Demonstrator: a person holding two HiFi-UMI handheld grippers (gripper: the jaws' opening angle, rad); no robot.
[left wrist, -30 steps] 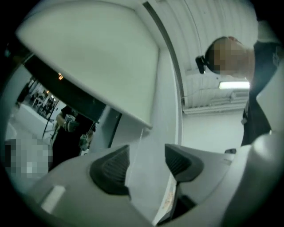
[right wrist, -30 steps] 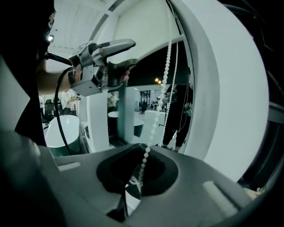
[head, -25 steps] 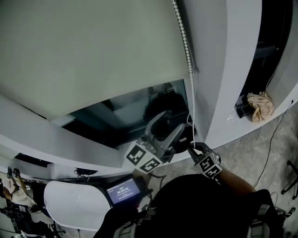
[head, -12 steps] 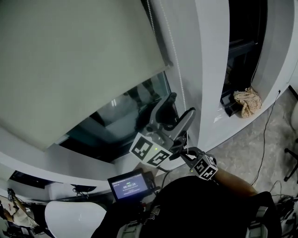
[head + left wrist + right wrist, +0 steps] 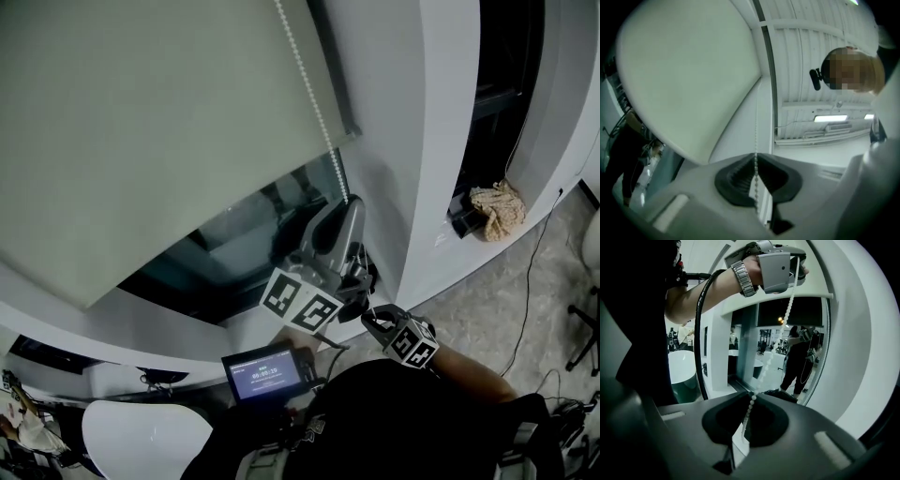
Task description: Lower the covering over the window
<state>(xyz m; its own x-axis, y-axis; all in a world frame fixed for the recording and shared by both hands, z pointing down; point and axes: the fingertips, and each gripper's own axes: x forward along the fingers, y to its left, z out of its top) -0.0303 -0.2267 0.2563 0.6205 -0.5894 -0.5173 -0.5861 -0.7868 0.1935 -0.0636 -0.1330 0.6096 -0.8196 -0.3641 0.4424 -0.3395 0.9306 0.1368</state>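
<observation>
Two tools on bead chain (image 5: 302,75), right of roller blind (image 5: 141,141) hanging partway over window (image 5: 234,234). Left tool (image 5: 349,208) jaws just closing, now pinching chain high; right tool (image 5: 371,321) clamped on it lower. I judge chain light, limp, slippery: pinch between beads, pull steadily.

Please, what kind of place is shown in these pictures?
Probably an indoor workroom or office, beside a large window. A roller blind with a bead chain hangs over the dark window glass, and cables lie on the floor.
</observation>
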